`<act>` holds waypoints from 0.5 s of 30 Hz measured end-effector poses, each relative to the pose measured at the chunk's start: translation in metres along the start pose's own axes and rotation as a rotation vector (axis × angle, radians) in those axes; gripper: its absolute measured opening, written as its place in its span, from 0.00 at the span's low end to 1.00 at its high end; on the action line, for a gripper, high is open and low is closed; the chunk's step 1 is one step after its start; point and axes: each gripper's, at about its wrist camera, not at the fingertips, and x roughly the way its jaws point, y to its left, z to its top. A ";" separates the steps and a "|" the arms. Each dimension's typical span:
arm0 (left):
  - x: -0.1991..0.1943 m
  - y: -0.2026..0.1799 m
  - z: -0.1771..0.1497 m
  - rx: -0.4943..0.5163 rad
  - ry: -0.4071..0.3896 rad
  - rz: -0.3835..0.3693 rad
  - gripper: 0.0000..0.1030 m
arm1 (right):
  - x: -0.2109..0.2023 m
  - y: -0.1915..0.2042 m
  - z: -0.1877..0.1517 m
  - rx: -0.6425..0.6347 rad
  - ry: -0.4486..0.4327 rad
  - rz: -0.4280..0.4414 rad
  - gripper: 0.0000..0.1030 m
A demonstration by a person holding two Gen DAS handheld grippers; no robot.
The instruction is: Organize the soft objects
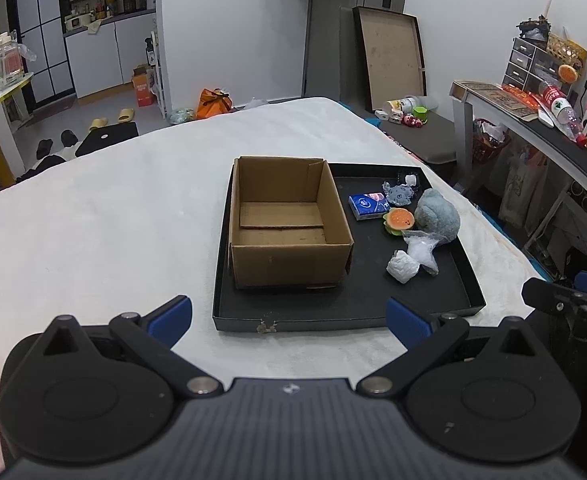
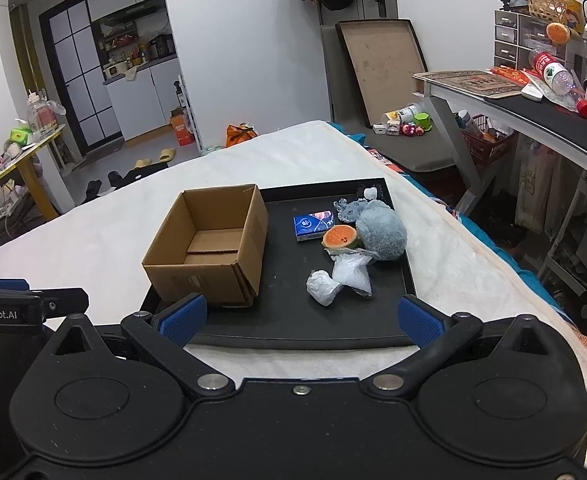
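- The left hand-held gripper [image 1: 289, 322] hangs short of the black tray [image 1: 341, 312], its blue pads spread wide apart and holding nothing; it faces the near wall of the cardboard box [image 1: 289, 264]
- The right hand-held gripper [image 2: 299, 320] is likewise wide apart and empty, hovering over the tray's near rim and aimed at the soft things
- The box stands open-topped and empty on the left half of the tray, which lies on the white bed [image 1: 93, 220]; that likely makes it the bin for the sorting, with nothing yet put in
- The soft items are clustered on the tray's right half: a grey plush [image 2: 381, 232] at the far right, an orange slice toy [image 2: 339, 237] touching it, a blue tissue pack [image 2: 313, 224] just beside that, a small grey fabric toy [image 2: 349, 208] behind, and nearer the grippers a clear plastic bag [image 2: 351, 274] and a white crumpled wad [image 2: 323, 286] (the nearest pick, I judge)
- The right gripper sits on the items' side, so it seems the natural one to lift them
- Bare tray floor lies between the wad and the near rim, giving room to come down; the tray's raised rim and the box's right wall are the edges to clear on the way across
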 end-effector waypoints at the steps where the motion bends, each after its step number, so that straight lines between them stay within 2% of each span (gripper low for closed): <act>1: 0.000 -0.001 0.000 0.000 0.002 0.001 0.99 | 0.000 0.000 0.000 0.002 0.000 -0.004 1.00; 15: 0.014 0.000 0.002 -0.011 0.029 0.012 0.99 | 0.014 -0.003 -0.002 0.014 0.009 -0.008 1.00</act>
